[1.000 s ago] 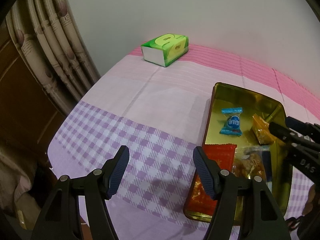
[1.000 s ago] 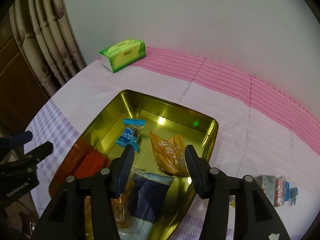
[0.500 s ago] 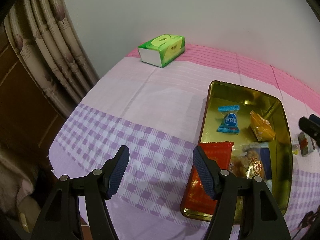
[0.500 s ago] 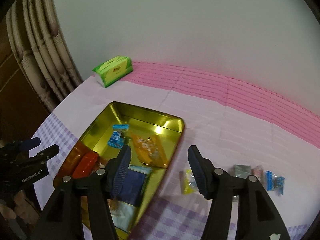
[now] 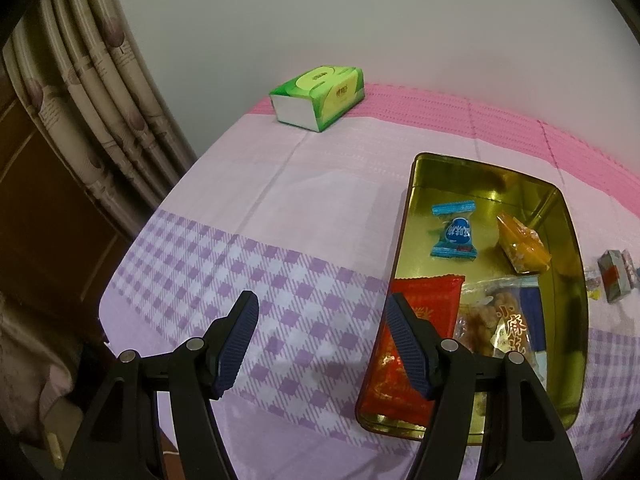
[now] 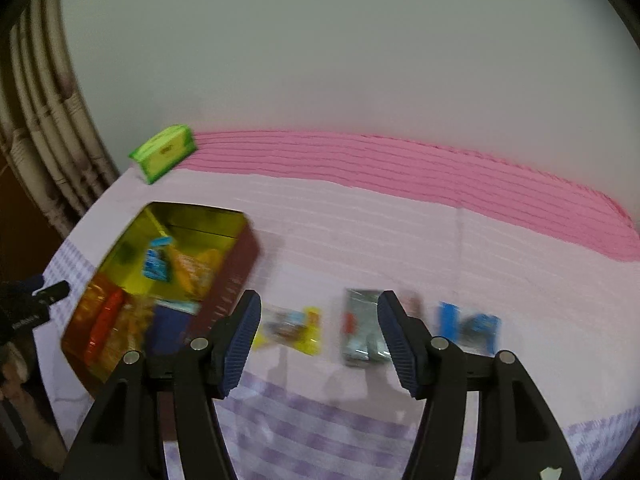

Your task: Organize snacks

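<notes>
A gold tin [image 5: 480, 176] lies on the cloth and holds a blue candy [image 5: 454, 236], an orange packet [image 5: 522, 246], a red packet [image 5: 420, 312] and a clear bag of fried snacks [image 5: 500, 320]. My left gripper [image 5: 320, 340] hovers open over the checked cloth just left of the tin, nothing between its fingers. My right gripper [image 6: 318, 340] is open above loose snacks right of the tin [image 6: 236, 280]: a yellow packet [image 6: 294, 330], a silver packet [image 6: 360, 328] and a blue packet [image 6: 474, 326]. This view is blurred by motion.
A green tissue box [image 5: 318, 96] stands at the table's far left corner, by the wall. Curtains [image 5: 92, 92] hang left of the table, whose left edge drops off there. The pink and lilac cloth [image 5: 320, 184] covers the table.
My right gripper swung right, from over the tin to above the loose snacks, and its jaws widened a little. It has left the left wrist view. The left gripper stayed put.
</notes>
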